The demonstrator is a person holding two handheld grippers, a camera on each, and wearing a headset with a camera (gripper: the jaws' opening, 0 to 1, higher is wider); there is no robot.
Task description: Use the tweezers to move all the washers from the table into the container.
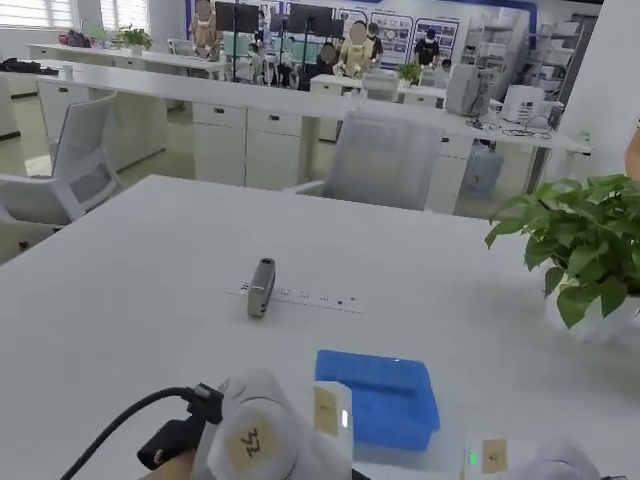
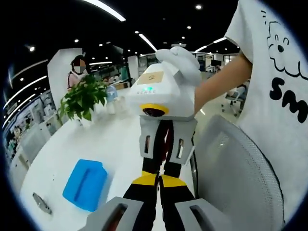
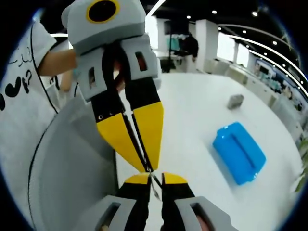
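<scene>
Left gripper [image 3: 147,169] is closed on the tweezers [image 3: 136,143]. Right gripper [image 3: 155,181] meets it tip to tip, jaws flanking the tweezers' point; its grip cannot be determined. Both hang at the near edge of the surface [image 1: 150,300], above a chair back [image 3: 72,163]. Blue container [image 1: 385,420] sits just beyond. Open surface extends far and left; plant [image 1: 590,240] stands far right.

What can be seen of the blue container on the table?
The container is bright blue, rectangular with rounded corners, and looks like plastic. Its top shows a long shallow groove; whether that is a lid cannot be told. It lies flat on the white table, near the person's edge. Nothing touches it in the gripper views.
</scene>
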